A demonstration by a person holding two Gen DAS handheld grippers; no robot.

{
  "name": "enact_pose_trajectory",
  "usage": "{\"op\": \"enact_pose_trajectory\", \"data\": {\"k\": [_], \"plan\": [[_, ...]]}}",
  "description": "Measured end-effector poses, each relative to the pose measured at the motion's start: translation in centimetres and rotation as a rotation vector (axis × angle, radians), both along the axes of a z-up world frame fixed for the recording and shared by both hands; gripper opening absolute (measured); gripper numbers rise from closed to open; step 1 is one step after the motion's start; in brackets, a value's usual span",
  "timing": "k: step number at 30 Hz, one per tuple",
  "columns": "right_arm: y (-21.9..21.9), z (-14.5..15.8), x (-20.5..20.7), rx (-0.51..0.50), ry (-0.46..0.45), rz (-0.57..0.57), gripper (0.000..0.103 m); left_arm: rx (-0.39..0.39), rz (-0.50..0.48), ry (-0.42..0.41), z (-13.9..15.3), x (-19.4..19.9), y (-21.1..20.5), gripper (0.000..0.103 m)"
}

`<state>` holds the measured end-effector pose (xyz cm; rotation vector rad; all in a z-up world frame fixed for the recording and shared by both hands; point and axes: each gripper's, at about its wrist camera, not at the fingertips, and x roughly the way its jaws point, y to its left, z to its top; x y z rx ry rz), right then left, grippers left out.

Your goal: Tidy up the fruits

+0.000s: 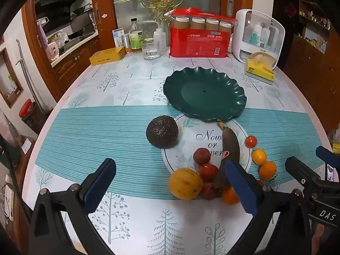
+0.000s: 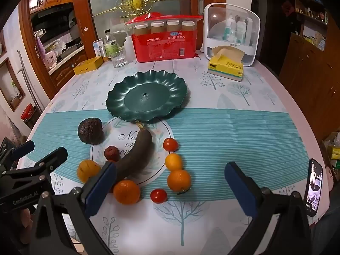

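Left wrist view: left gripper jaws wide, nothing between them, hovering over the table near its front edge. Right gripper jaws also wide, holding nothing.

Dark green scalloped plate sits mid-table, bare inside, its near rim overlapping a round white placemat with script lettering. Blackened banana lies across the placemat, stem tip touching the plate's rim at 6 o'clock. Avocado just off the placemat at its 10 o'clock. Dark red jujube on the placemat, just beside the banana. Yellow-orange citrus at 8 o'clock of the placemat, partly behind the right gripper's left finger. Orange at the placemat's 6 o'clock edge, near the banana's lower end. Cherry tomato at 3 o'clock of the placemat; below it a small yellow-orange citrus, then a bigger orange touching it. Second cherry tomato between the two oranges, nearer the front.

Left view shows more red jujubes clustered by the big citrus.

Back of table: red paper-cup pack, tissue box, white clear-door cabinet, drinking glass, yellow box. Phone at far right.
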<state>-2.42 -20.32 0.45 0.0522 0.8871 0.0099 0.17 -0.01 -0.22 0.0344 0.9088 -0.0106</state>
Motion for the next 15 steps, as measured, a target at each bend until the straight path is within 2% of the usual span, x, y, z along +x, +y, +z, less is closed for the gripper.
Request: {"op": "enact_pose_trajectory", "data": {"k": [6, 10, 15], "plan": [[0.26, -0.46, 0.25, -0.032, 0.008, 0.0, 0.102, -0.004, 0.018, 0.028, -0.48, 0.6, 0.26, 0.102], [0.29, -0.61, 0.03, -0.061, 0.003, -0.015, 0.102, 0.001, 0.004, -0.003, -0.19, 0.06, 0.35, 0.102], [-0.08, -0.66, 0.23, -0.022, 0.015, 0.002, 0.102, 0.016, -0.005, -0.015, -0.18, -0.11, 0.07, 0.102]]}}
